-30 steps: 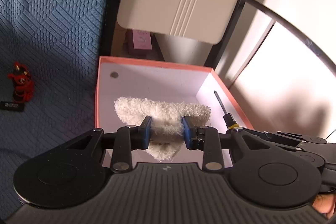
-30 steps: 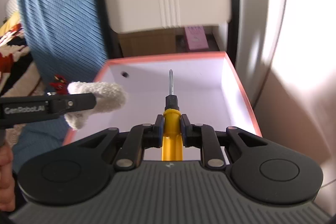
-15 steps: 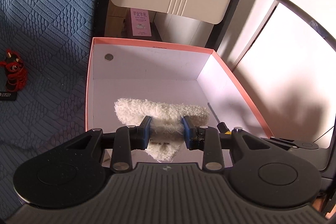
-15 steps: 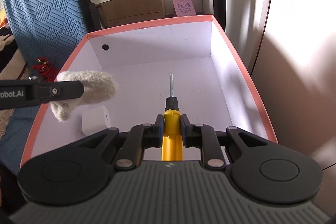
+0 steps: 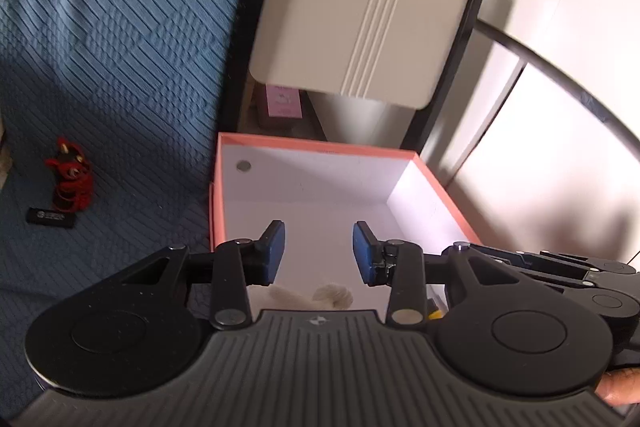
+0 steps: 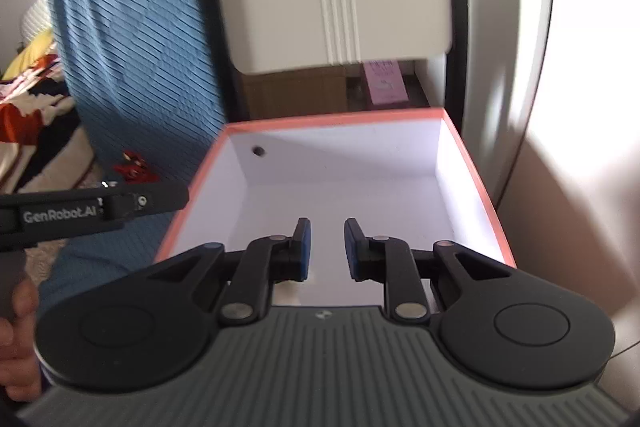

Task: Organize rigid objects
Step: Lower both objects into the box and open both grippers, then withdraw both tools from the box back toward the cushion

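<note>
Both objects appear to have been released into the pink-rimmed box (image 5: pixel 436 183), so the step in hand is judged to be a clean withdrawal: each tool is best lifted straight up and back, clear of the rim, so that nothing inside is dragged or nudged. The left gripper (image 5: pixel 319 251) is seen with its blue pads parted and nothing between them; its jaws have just been opening, and the white fluffy item (image 5: pixel 332 295) now lies on the box floor just below and behind the pads, partly hidden by the gripper body. A small patch of yellow (image 5: pixel 434 309), probably the screwdriver handle, is glimpsed low at the right of that view, though too little is shown for certainty. The right gripper (image 6: pixel 325 249) is likewise held with a gap between its pads and nothing gripped; in its own view the screwdriver cannot be made out, being presumably hidden beneath the tool. Outside the box, a red charm (image 5: pixel 72 179) and a small black tag (image 5: pixel 51 218) remain on the blue quilted cover (image 5: pixel 120 47), well apart from both tools, and could be fetched next.
</note>
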The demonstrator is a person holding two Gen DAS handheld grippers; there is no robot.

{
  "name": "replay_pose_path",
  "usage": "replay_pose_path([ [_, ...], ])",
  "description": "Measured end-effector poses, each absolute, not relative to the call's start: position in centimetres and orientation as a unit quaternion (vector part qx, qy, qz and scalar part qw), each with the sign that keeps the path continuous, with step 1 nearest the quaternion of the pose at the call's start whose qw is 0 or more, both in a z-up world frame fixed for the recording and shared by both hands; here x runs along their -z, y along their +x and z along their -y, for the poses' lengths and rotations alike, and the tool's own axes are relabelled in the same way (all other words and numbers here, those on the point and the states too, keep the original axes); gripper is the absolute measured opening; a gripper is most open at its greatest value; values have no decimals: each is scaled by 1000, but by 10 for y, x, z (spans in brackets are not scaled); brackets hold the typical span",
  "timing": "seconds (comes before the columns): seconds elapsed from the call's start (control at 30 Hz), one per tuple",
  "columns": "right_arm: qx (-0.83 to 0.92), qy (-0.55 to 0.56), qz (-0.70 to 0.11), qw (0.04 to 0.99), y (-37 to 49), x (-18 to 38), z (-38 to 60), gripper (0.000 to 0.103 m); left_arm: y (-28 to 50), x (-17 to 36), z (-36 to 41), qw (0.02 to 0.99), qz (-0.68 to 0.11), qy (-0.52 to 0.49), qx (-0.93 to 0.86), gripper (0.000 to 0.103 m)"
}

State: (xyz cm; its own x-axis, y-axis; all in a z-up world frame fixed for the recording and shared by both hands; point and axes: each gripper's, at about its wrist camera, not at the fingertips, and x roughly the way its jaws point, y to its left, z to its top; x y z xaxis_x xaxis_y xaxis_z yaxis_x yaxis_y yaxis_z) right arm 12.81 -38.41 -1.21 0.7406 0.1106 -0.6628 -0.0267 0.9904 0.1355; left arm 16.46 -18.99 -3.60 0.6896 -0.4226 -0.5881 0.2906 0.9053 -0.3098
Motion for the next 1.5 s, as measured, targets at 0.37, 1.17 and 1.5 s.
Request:
replay_pose_path([
  [0.37, -84, 49, -319, 943, 113, -21, 331, 23, 142, -3, 130, 932, -293, -118, 179, 44],
  [1.17, -147, 33, -327, 933, 93, -6, 245, 23, 105, 16, 40, 941, -283, -138, 128, 44],
  [1.5, -165, 12, -336, 927, 93, 7, 209, 23, 100, 30, 16, 941, -281, -148, 116, 44],
])
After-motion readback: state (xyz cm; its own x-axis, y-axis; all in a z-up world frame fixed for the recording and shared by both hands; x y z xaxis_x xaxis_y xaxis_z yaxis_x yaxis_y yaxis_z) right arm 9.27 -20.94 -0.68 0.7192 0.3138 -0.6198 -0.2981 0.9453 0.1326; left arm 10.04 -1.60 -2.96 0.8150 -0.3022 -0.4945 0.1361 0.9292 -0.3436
